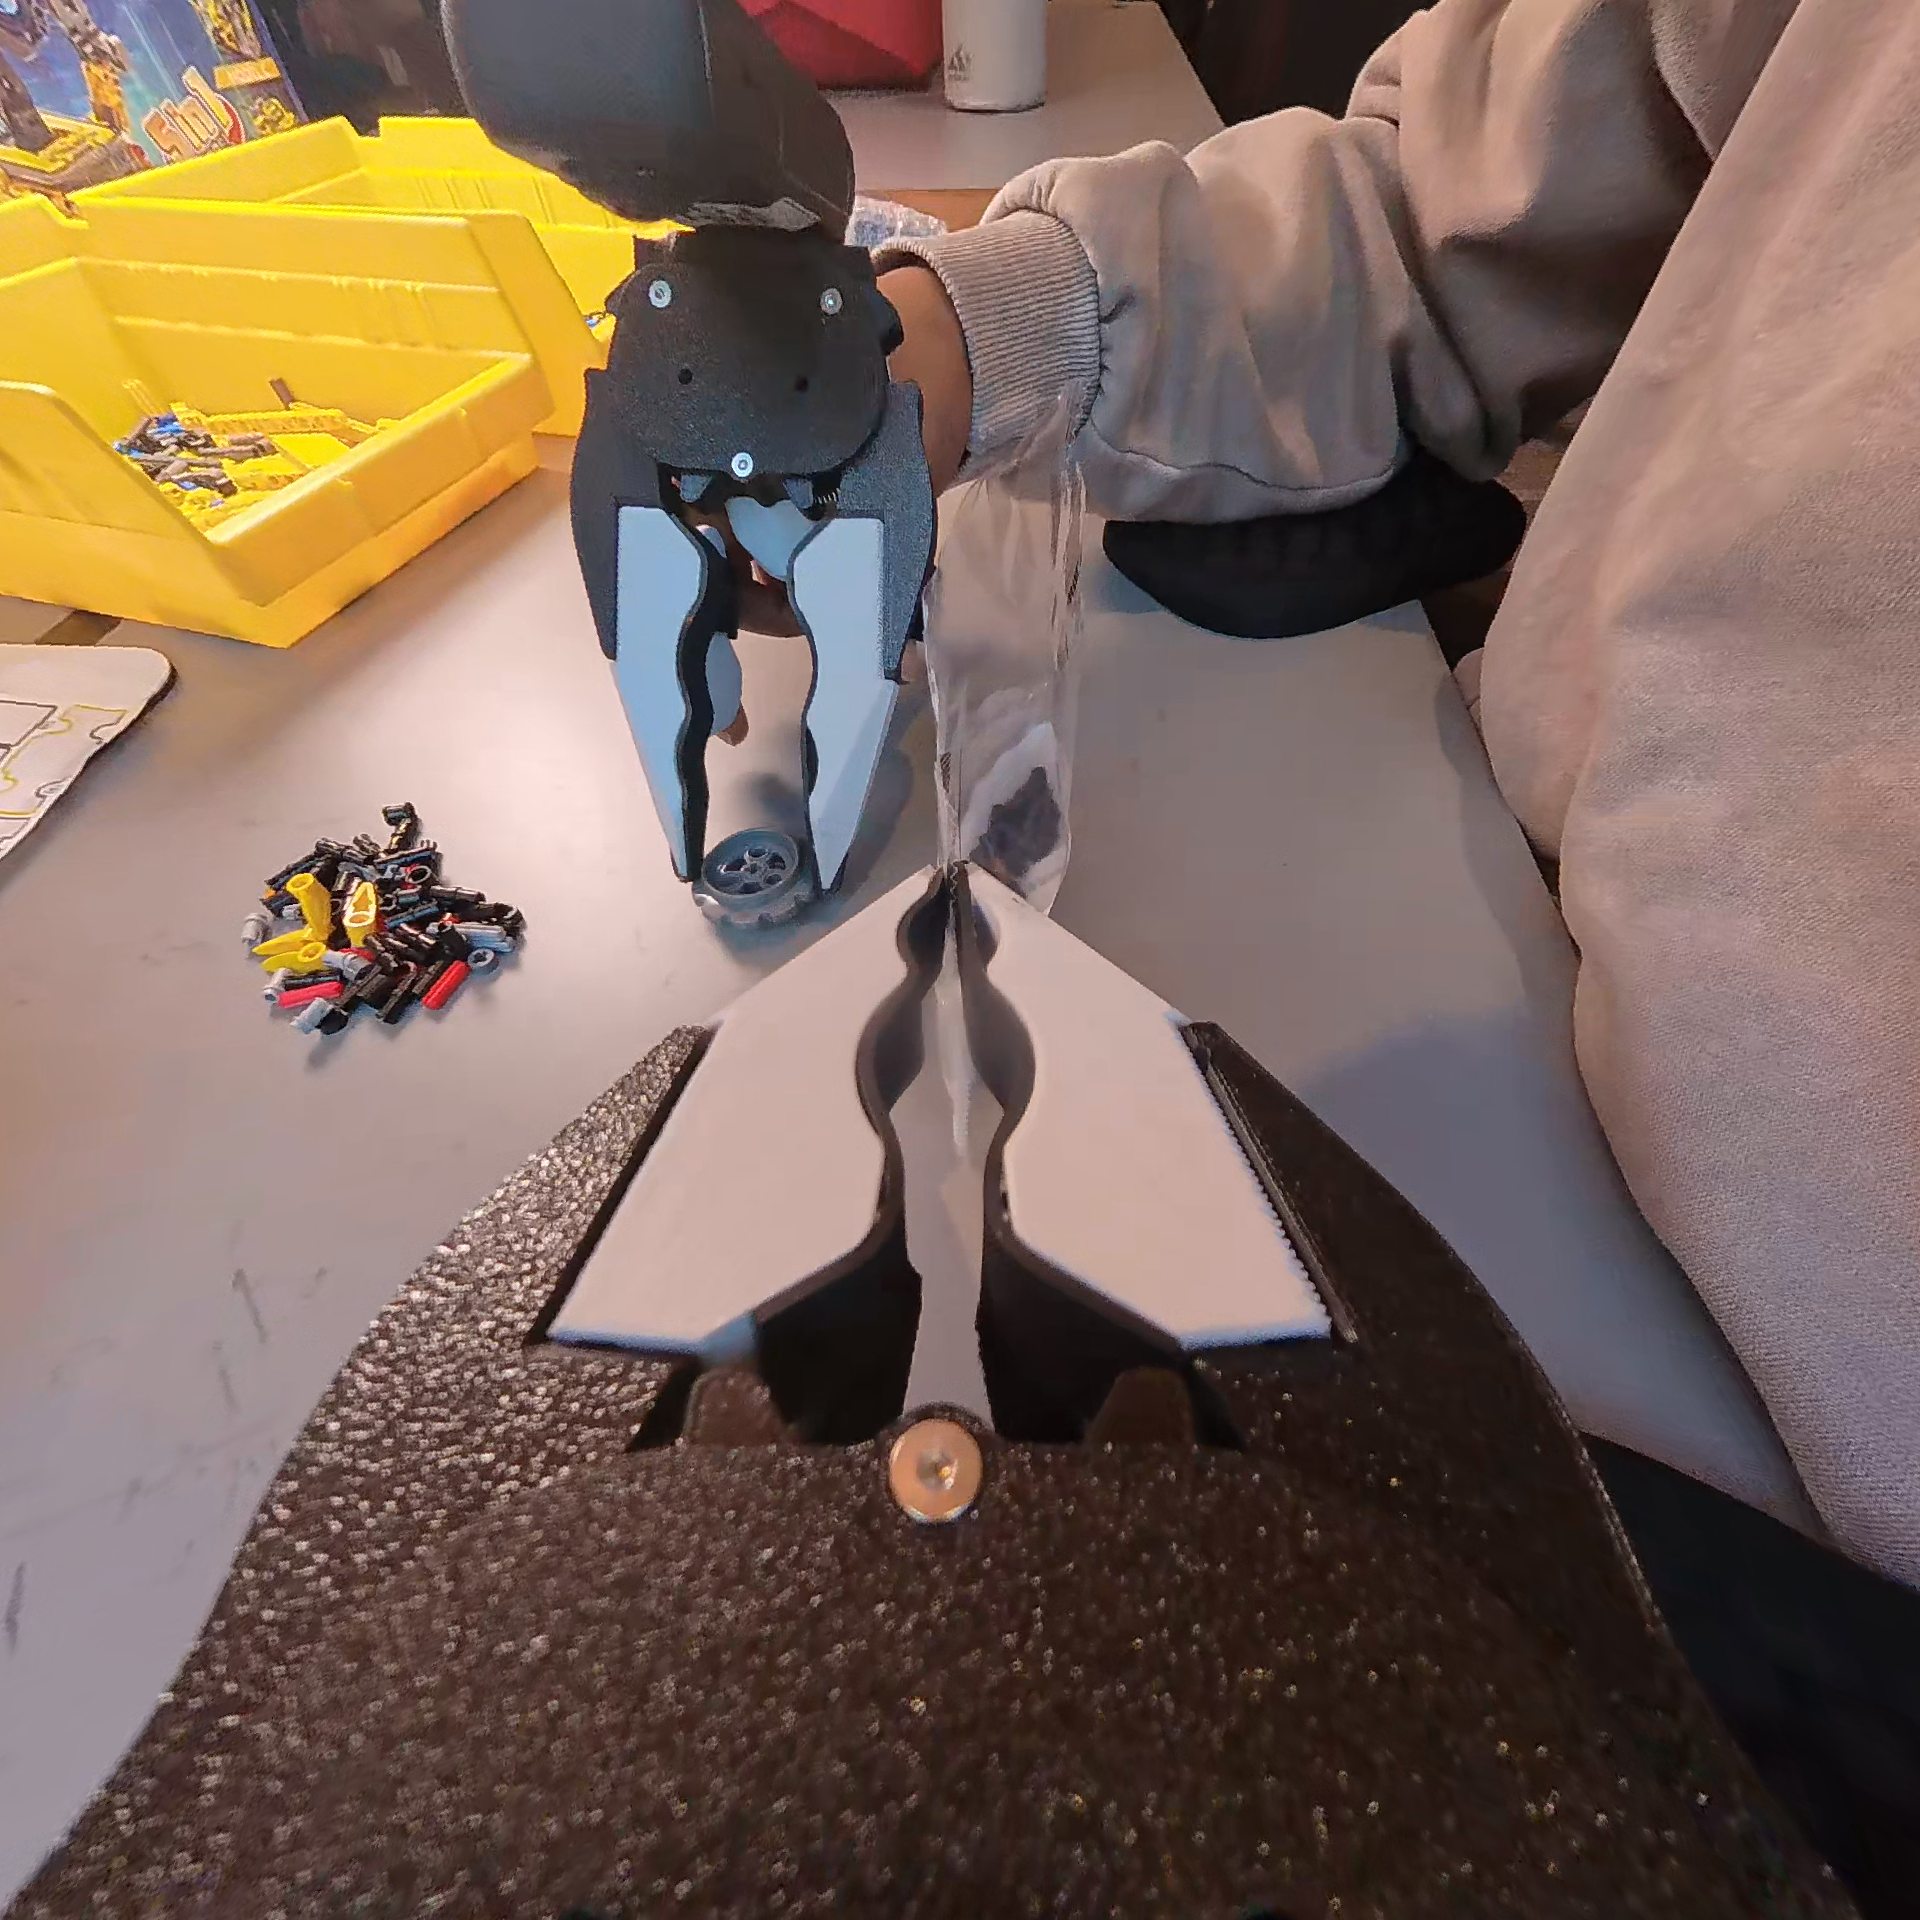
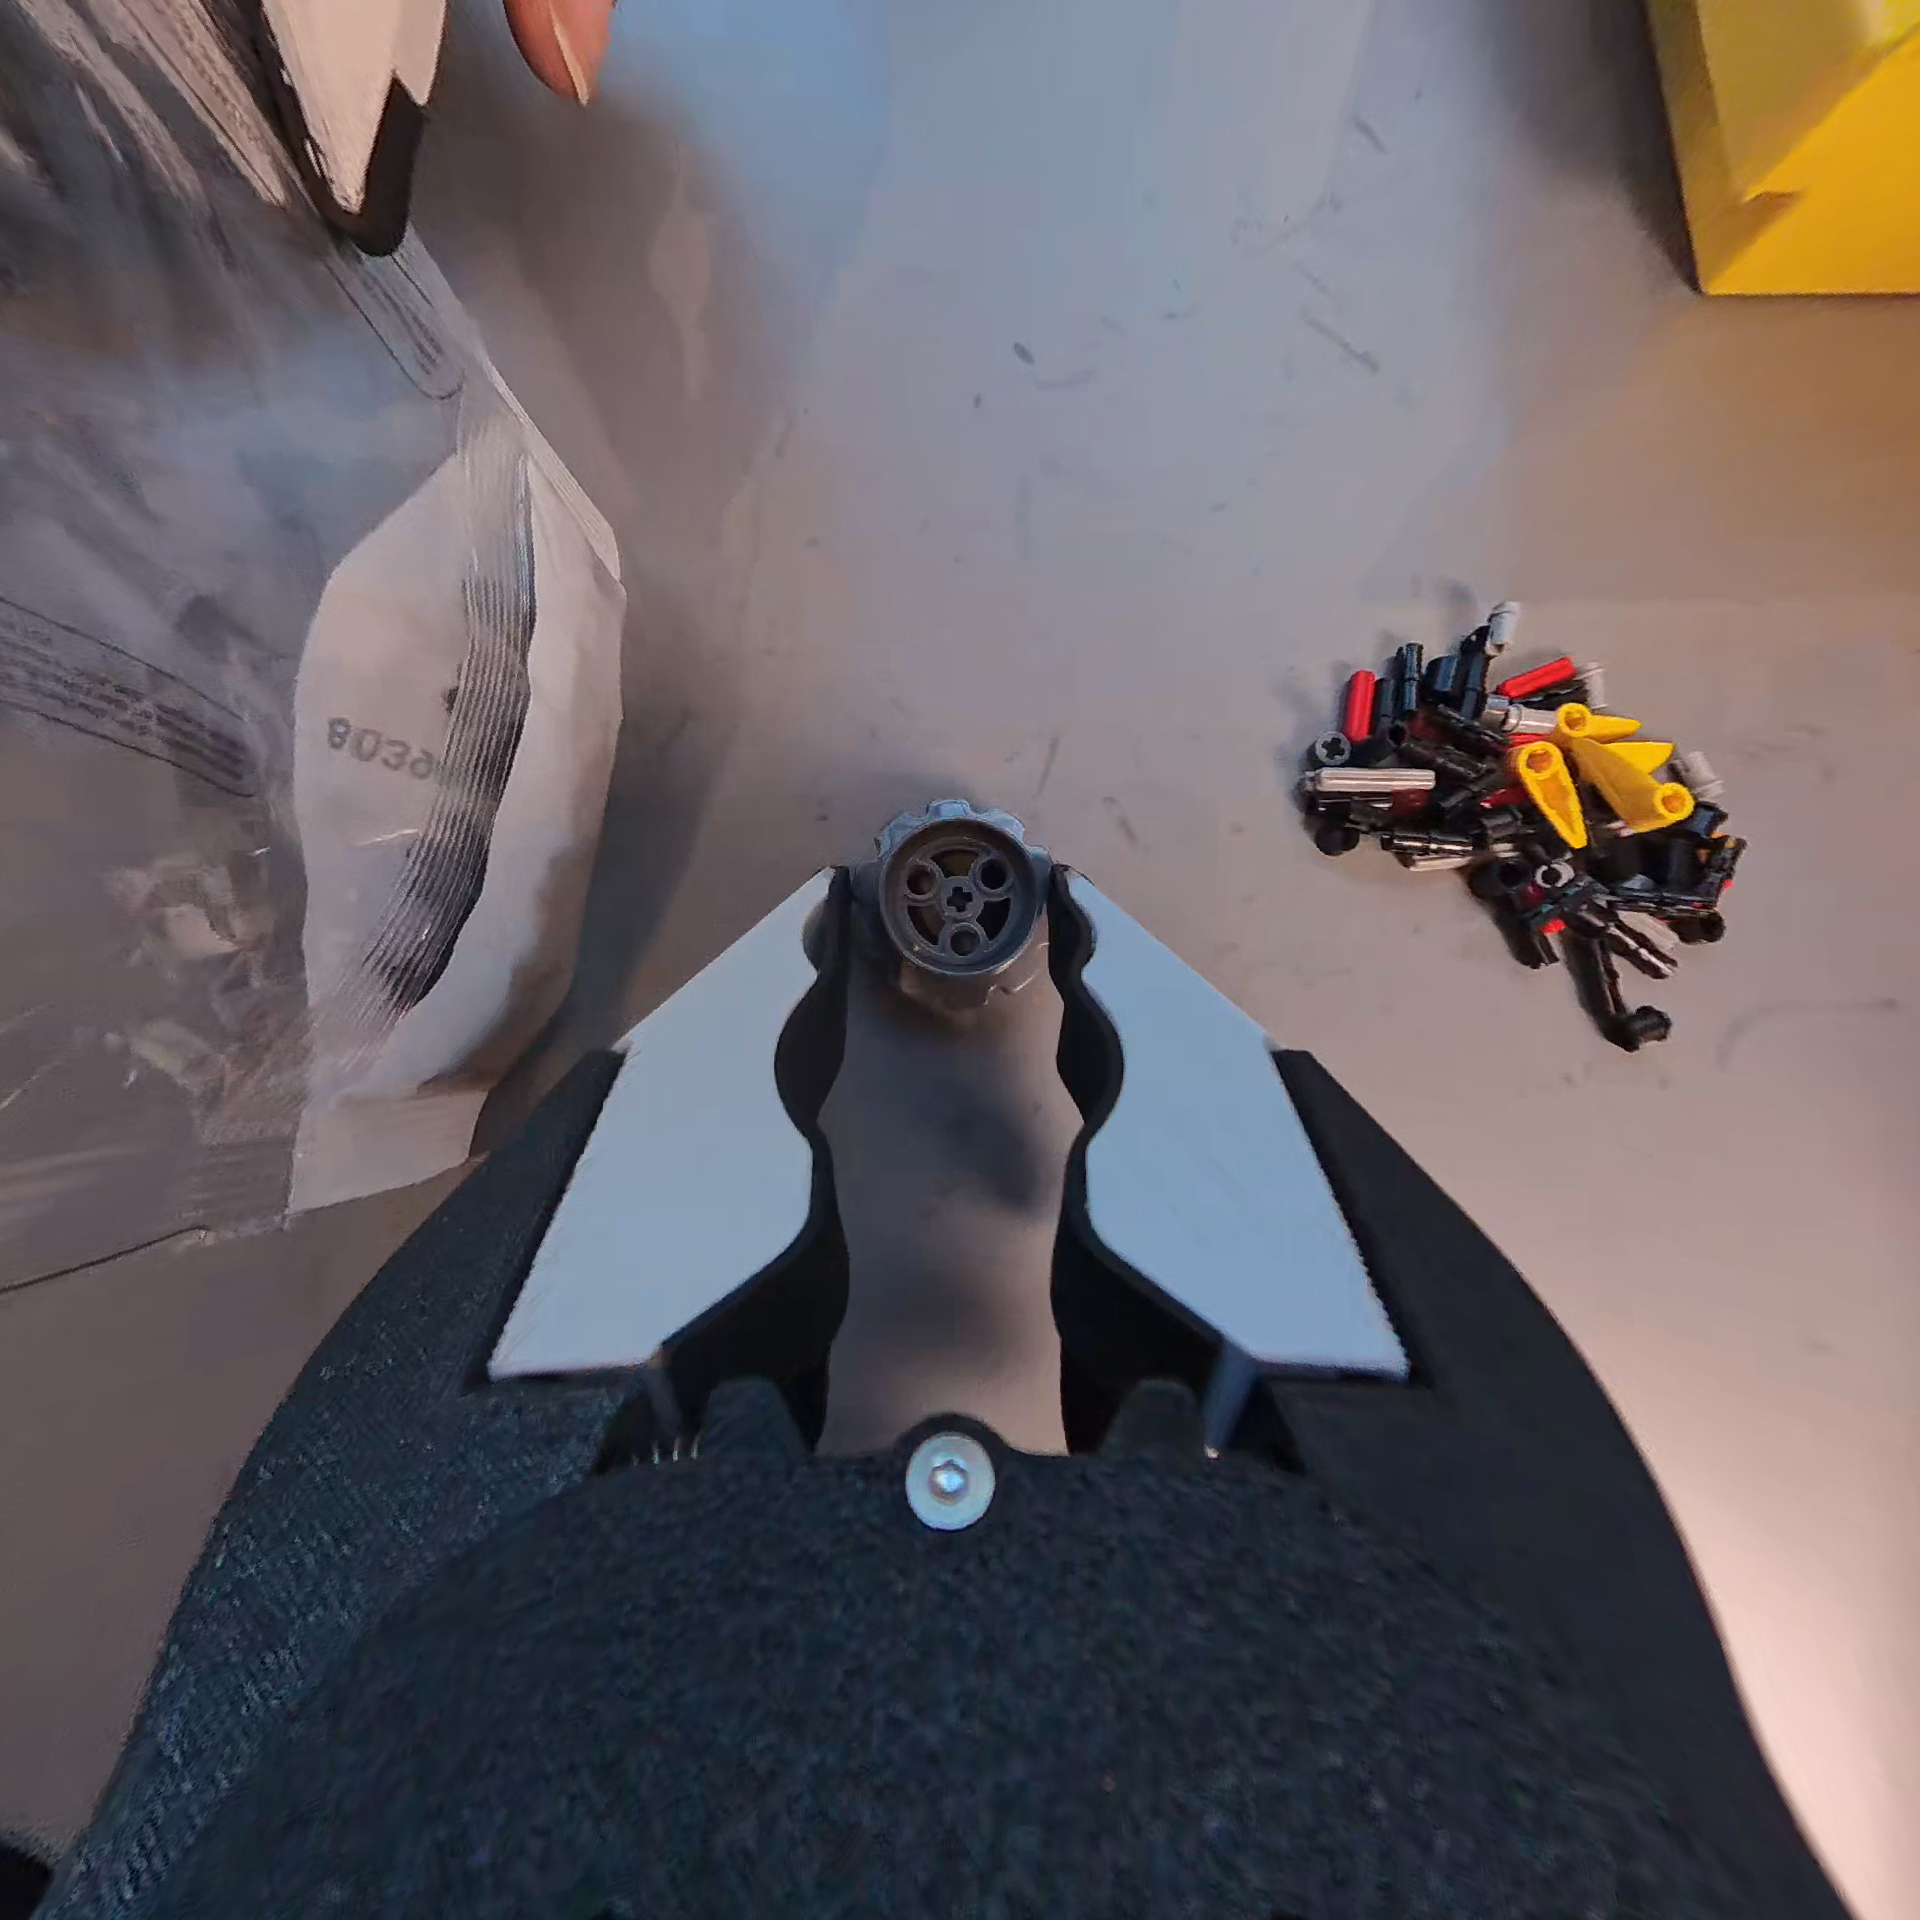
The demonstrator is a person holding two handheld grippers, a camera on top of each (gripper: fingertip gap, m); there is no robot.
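My left gripper is shut on the edge of a clear plastic bag that hangs upright above the grey table; a few dark parts show inside it. The bag fills the left of the right wrist view. My right gripper points down at the table, its fingertips closed against both sides of a small grey toy wheel that rests on the table. In the left wrist view the right gripper stands just left of the bag with the wheel between its tips.
A small pile of black, red, grey and yellow toy parts lies on the table, right of the wheel in the right wrist view. Yellow bins with parts stand at the far left. A person's sleeve reaches in at the right. About 12 cm separates my left fingertips from my right.
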